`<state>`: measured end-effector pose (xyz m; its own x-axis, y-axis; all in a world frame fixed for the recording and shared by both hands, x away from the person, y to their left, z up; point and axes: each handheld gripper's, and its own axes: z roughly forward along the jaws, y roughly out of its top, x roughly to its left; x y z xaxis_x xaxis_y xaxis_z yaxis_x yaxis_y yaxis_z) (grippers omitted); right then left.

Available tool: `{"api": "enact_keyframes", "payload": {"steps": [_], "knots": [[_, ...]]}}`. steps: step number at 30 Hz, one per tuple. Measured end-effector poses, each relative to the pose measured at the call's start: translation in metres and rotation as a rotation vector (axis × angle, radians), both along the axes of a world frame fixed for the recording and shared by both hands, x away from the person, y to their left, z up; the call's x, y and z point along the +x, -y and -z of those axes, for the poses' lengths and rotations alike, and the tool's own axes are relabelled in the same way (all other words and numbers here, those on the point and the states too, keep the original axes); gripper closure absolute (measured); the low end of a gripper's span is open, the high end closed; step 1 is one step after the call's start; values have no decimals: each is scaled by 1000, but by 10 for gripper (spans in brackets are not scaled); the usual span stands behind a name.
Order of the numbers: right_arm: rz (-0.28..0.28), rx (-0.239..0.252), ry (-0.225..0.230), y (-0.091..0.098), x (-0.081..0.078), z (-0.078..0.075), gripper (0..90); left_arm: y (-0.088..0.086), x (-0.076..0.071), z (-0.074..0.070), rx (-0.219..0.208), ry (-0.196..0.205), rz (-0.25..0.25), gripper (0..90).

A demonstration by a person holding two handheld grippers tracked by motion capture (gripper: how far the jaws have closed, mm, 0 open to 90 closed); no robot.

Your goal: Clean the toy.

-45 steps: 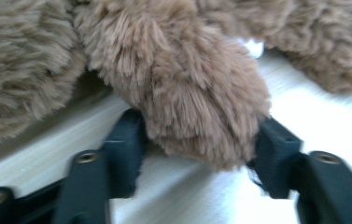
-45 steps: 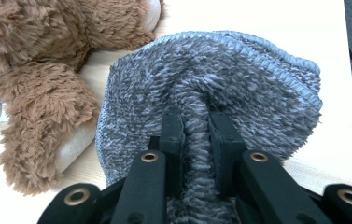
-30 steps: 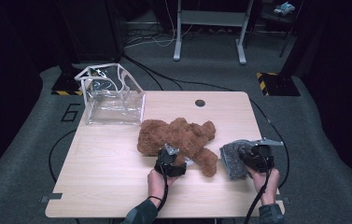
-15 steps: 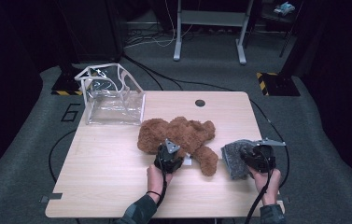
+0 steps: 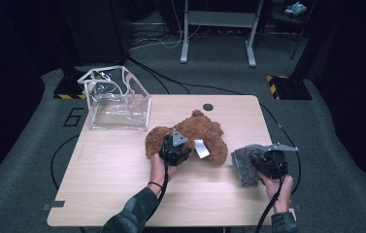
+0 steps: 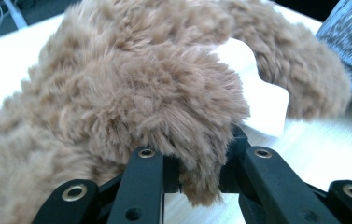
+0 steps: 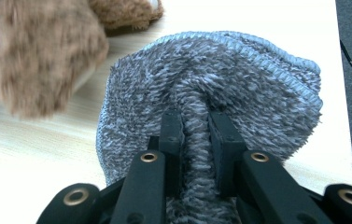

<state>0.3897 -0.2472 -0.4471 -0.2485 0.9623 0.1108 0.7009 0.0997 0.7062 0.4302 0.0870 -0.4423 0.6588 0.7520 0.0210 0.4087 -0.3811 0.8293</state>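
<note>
A brown plush teddy bear (image 5: 197,133) lies at the middle of the table with a white tag (image 5: 201,148) showing. My left gripper (image 5: 174,148) has just been closing and is shut on a tuft of the bear's fur (image 6: 201,154), with the bear (image 6: 117,98) lifted a little. A grey fuzzy cloth (image 5: 246,162) lies near the table's right front. My right gripper (image 5: 265,165) is shut on a fold of that cloth (image 7: 197,154).
A clear plastic bag with white trim (image 5: 115,99) stands open at the table's back left. A small dark round hole (image 5: 208,107) sits near the back edge of the wooden table (image 5: 98,184). Cables trail over the floor around it.
My left gripper has closed on the bear's fur and risen, pulling the bear up and slightly toward the back. The right gripper and the grey cloth have stayed put.
</note>
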Motion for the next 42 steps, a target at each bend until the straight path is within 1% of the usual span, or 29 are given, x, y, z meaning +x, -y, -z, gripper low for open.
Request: {"api": "enact_keyframes", "payload": {"steps": [3, 4, 5, 8, 11, 12, 14, 16, 17, 18, 20, 21, 22, 23, 24, 26, 27, 28, 29, 30, 31, 33, 34, 35, 36, 37, 39, 40, 42], "knots": [[2, -4, 2, 1, 0, -1, 774, 0, 0, -9, -12, 18, 18, 763], [-1, -8, 5, 1, 0, -2, 773, 1, -1, -12, -26, 18, 19, 763], [0, -7, 6, 1, 0, -2, 773, 0, -2, -16, -29, 27, 30, 764], [3, -7, 9, 2, -1, -4, 773, 0, -5, -27, -38, 50, 40, 765], [4, -9, 11, 3, 0, -5, 773, -2, -8, -37, -66, 56, 55, 766], [3, -11, 11, 3, 0, -6, 773, -3, -11, -42, -82, 59, 67, 765], [7, -2, 14, 2, 0, -7, 773, -4, -15, -50, -92, 60, 84, 765], [4, -9, 18, 2, 0, -8, 772, -5, -20, -58, -117, 58, 109, 764], [4, -9, 19, 2, 0, -8, 772, -6, -22, -61, -122, 59, 125, 763], [4, -8, 19, 2, 0, -8, 772, -7, -22, -62, -133, 47, 134, 762], [9, -7, 17, 1, 0, -9, 771, -8, -16, -60, -146, 13, 139, 756], [7, -9, 20, 2, 0, -8, 771, -9, -12, -57, -149, -1, 135, 751], [6, -9, 18, 2, 1, -8, 770, -8, -6, -52, -141, -17, 128, 744], [11, -3, 16, 0, 1, -8, 770, -9, 3, -45, -132, -42, 117, 735], [8, -4, 16, 0, 1, -8, 770, -10, 11, -40, -105, -52, 111, 728], [10, -8, 11, 0, 1, -7, 769, -12, 23, -31, -91, -72, 83, 715], [9, -9, 12, 0, 1, -7, 768, -14, 29, -27, -80, -75, 69, 713], [8, -7, 10, 0, 1, -7, 768, -16, 35, -23, -78, -83, 54, 708], [5, -4, 9, -1, 1, -6, 767, -17, 38, -21, -68, -78, 45, 696], [5, -5, 8, -1, 1, -6, 766, -18, 42, -20, -45, -78, 34, 681], [3, -5, 5, -1, 2, -5, 766, -20, 45, -18, -38, -80, 14, 648], [2, -4, 2, -2, 2, -4, 765, -21, 48, -16, -19, -77, -19, 562], [1, -4, 2, -2, 2, -4, 764, -22, 49, -15, -12, -76, -29, 506], [2, -3, 2, -3, 1, -3, 763, -23, 49, -14, 1, -72, -51, 482], [2, -3, 1, -3, 1, -3, 763, -24, 48, -13, 6, -66, -66, 440], [1, -3, 1, -3, 1, -3, 762, -25, 46, -13, 15, -51, -84, 407], [-5, -10, 1, -1, 1, -3, 762, -26, 43, -14, 20, -37, -106, 362], [-2, -8, -1, -2, 1, -3, 762, -27, 40, -15, 29, -21, -126, 346], [-3, -6, 1, -1, 1, -3, 762, -28, 35, -17, 40, -2, -139, 313]]}}
